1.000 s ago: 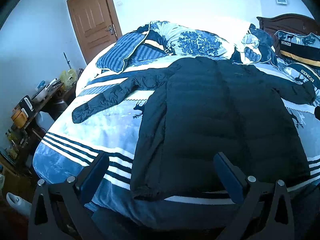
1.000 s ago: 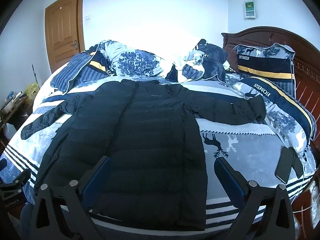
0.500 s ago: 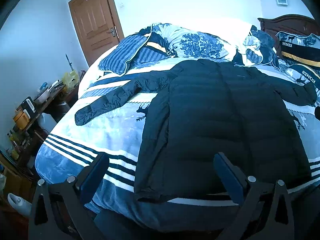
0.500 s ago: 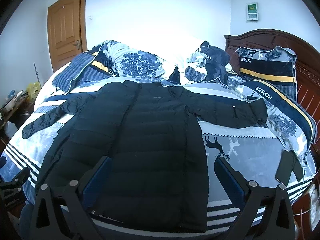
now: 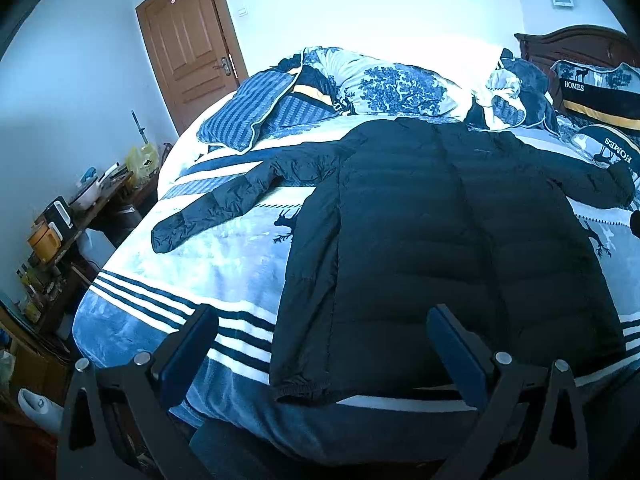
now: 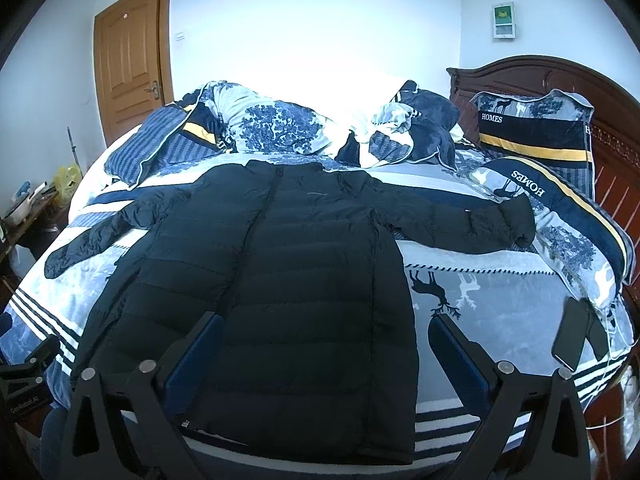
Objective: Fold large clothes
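Ahead, the jacket [image 6: 280,280] is laid flat, collar toward the bed's [image 6: 500,292] far edge; hem is nearest both wide-open, empty grippers [image 5: 320,344] [image 6: 326,348].

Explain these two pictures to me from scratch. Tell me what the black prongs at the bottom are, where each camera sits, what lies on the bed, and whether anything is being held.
There is no robot here. A person holds a hand-held two-finger gripper in each hand, and each carries a wide-angle camera looking along its fingers. One picture comes from the left gripper, the other from the right gripper. The prongs are their fingers, spread open and holding nothing.

Spread flat on the patterned bed cover lies a black puffer jacket, sleeves out to both sides, not yet folded. Beyond it sit pillows and a crumpled quilt. A dark phone lies near the bed's right edge.
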Demonstrator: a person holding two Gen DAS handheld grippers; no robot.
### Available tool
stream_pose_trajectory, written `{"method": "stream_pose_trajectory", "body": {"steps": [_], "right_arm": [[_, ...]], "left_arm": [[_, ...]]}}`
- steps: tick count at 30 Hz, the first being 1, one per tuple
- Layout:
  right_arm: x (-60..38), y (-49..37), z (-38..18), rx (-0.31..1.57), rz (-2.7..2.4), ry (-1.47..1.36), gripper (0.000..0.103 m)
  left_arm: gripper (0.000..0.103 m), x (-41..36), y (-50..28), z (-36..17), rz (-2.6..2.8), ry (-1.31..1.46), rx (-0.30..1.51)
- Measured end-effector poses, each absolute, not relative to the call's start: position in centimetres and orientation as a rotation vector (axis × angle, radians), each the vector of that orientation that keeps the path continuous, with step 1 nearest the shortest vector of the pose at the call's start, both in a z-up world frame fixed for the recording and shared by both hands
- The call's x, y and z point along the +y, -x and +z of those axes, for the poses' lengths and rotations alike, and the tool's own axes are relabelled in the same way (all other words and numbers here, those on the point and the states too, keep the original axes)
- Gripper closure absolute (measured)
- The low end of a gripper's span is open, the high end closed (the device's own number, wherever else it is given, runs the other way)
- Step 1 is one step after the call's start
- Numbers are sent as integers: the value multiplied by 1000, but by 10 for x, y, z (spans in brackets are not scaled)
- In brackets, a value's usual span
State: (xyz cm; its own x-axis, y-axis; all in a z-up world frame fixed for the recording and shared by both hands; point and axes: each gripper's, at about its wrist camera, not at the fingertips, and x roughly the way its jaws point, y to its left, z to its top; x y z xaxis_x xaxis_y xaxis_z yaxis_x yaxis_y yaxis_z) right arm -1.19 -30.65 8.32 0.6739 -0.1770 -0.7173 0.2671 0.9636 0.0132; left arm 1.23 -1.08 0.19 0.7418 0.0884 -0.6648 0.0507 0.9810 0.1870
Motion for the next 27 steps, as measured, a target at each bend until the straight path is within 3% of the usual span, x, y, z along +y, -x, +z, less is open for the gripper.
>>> {"method": "stream_pose_trajectory", "body": {"steps": [27], "right_arm": [[-300,-3,95,777,-227,-110,0]], "left_arm": [[0,-8,-21,7,22,-187,741]]}}
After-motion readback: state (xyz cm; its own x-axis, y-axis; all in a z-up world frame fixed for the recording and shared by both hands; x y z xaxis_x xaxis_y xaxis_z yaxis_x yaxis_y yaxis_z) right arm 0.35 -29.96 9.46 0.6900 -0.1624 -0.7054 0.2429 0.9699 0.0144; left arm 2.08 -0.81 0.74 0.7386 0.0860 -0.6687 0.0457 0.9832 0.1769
